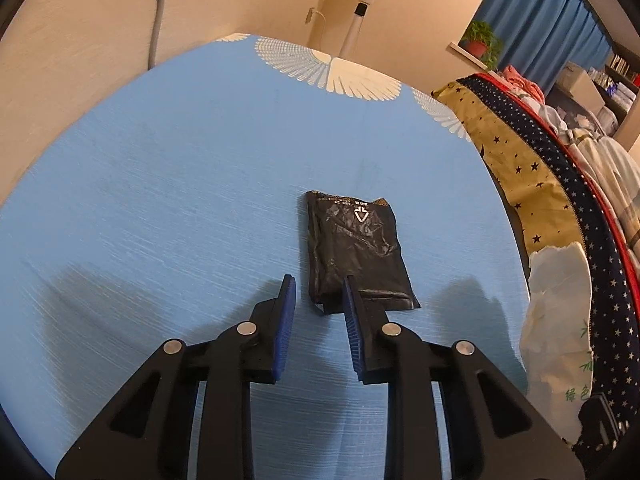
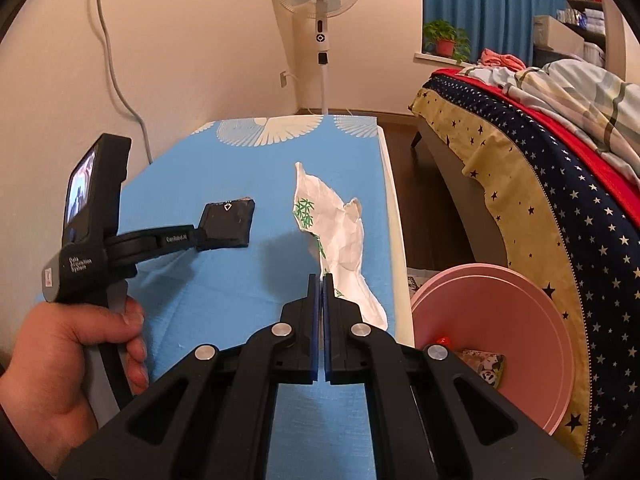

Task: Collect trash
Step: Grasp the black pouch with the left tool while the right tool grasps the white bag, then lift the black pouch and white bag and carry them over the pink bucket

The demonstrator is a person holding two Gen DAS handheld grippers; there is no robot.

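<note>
A crumpled black wrapper [image 1: 358,250] lies flat on the blue tablecloth [image 1: 160,184]. My left gripper [image 1: 319,294] is open just in front of its near left corner, the right finger over its near edge. The wrapper also shows in the right wrist view [image 2: 229,224], with the left gripper [image 2: 200,238] at its near edge. My right gripper [image 2: 321,280] is shut on the near end of a white crumpled wrapper with green bamboo print [image 2: 340,236], which stands up off the table. This white wrapper shows at the right in the left wrist view [image 1: 556,320].
A pink round bin [image 2: 496,344] stands on the floor right of the table, with some trash inside. A bed with starred covers [image 2: 540,168] lies further right. A standing fan [image 2: 320,0] is beyond the table's far end. The wall runs along the table's left side.
</note>
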